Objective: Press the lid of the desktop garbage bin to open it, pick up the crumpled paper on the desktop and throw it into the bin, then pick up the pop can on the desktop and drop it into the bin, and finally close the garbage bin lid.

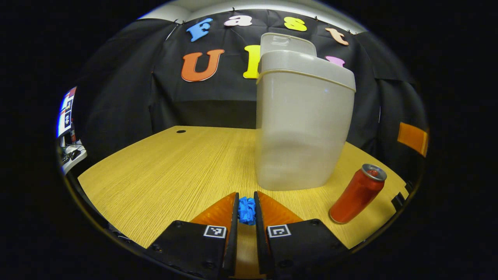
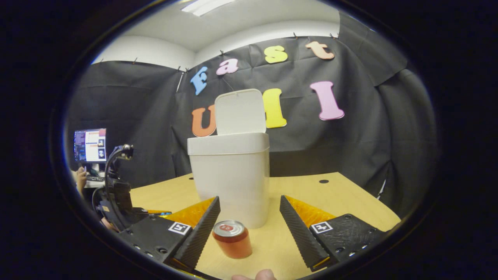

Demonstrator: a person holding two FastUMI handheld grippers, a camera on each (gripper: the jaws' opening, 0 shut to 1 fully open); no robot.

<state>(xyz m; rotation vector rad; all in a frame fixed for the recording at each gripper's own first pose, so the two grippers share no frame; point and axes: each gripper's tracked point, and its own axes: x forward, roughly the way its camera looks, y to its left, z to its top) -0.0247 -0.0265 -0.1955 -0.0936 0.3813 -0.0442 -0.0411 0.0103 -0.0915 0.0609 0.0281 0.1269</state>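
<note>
Left gripper (image 1: pixel 246 212): fingers narrow, clamped on the blue crumpled paper (image 1: pixel 246 210), low above the table (image 1: pixel 175 171). Right gripper (image 2: pixel 249 223): fingers wide, either side of the upright pop can (image 2: pixel 232 238). Bin (image 2: pixel 230 175): lid (image 2: pixel 240 111) raised. Step in hand: paper pickup. Next: lift paper over the rim, release.

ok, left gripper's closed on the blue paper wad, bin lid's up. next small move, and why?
Probably lift the left gripper off the wooden desktop and carry the crumpled blue paper up toward the open rim of the pale translucent plastic bin. Both fingers look pressed on the paper, the hinged lid stands raised, and the red pop can sits untouched between the right gripper's open jaws.
</note>
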